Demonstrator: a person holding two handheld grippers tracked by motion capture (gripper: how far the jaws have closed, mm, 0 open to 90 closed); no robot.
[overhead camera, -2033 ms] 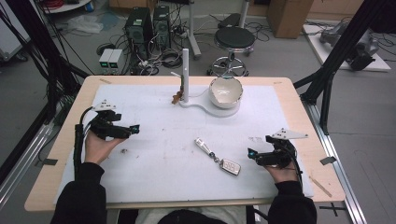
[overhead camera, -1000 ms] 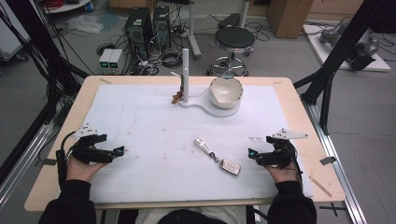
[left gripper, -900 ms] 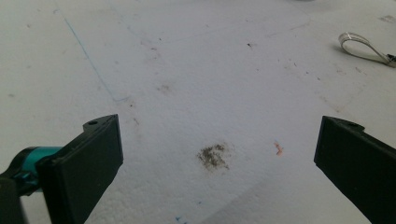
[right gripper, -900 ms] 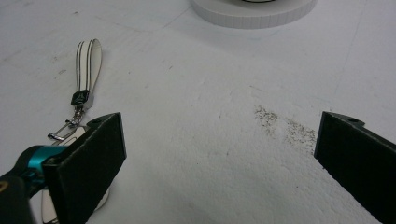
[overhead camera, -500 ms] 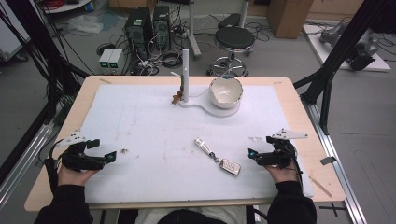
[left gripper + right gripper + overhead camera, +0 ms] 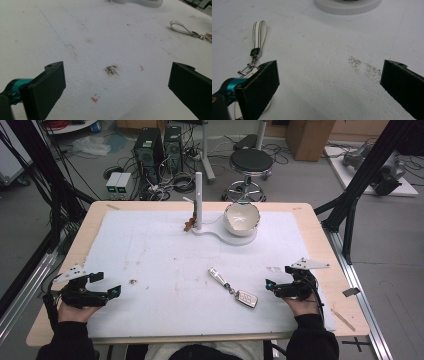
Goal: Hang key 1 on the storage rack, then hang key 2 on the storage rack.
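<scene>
While agape, tongs [image 6: 268, 286] flank key fob [image 6: 246, 298].

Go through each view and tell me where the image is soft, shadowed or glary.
High view: even overhead light, slightly soft overall, only faint shadows beside the key fob and the bowl. Left gripper view: the black jaws blur at the frame's bottom, the white table cover stays sharp, no glare. Right gripper view: jaws soft up close, the strap crisp, a soft shadow under the white stand base.

A lab: computer towers [image 6: 159, 147], tangled cables [image 6: 175, 182], a stool [image 6: 248, 162] and black rig struts [image 6: 367, 172] surround the table [image 6: 320, 235].
</scene>
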